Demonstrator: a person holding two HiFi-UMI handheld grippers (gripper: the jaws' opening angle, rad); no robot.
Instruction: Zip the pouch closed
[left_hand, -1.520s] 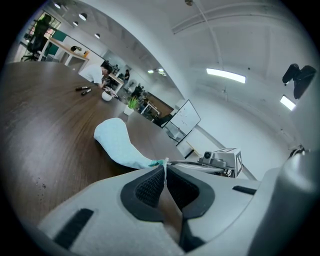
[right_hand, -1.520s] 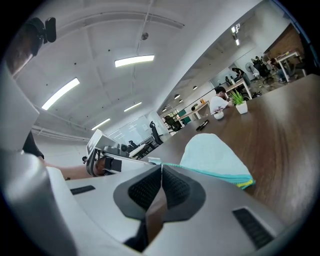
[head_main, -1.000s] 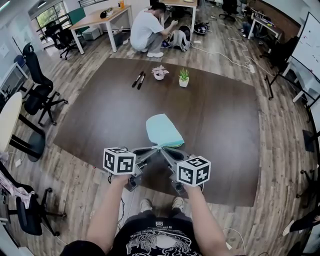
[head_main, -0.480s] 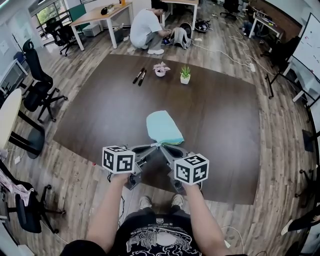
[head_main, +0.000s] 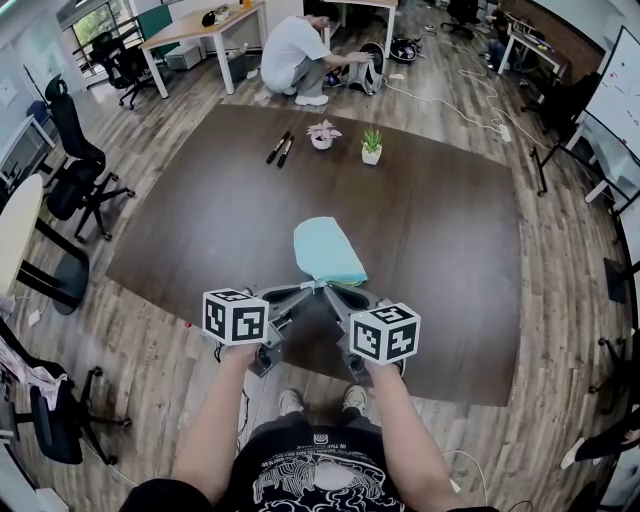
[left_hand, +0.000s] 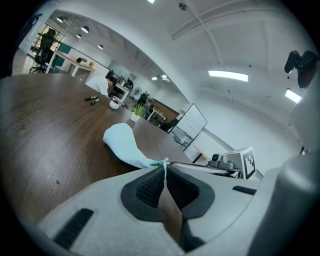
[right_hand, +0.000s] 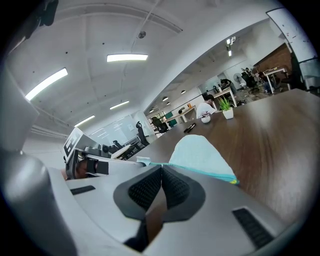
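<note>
- Head view: a pale teal pouch (head_main: 328, 252) lies on the dark tabletop (head_main: 200, 230), near its front edge. The left hand-held gripper (head_main: 308, 290) and the right hand-held gripper (head_main: 334, 290) meet tip to tip at the pouch's near end. Far across the tabletop lie two pens (head_main: 280, 150) and two small pot plants (head_main: 371, 147). Beyond them a person (head_main: 295, 55) crouches on the floor.
- Left gripper view: the left hand-held gripper (left_hand: 165, 167) has its jaws pressed together on a thin pale strip at the pouch's (left_hand: 122, 142) near end. The pouch stretches away to the left. The right hand-held gripper (left_hand: 235, 162) shows just to the right.
- Right gripper view: the right hand-held gripper (right_hand: 161, 169) has its jaws squeezed together at the teal zip edge of the pouch (right_hand: 200, 155). The left hand-held gripper (right_hand: 95, 160) shows to the left.
</note>
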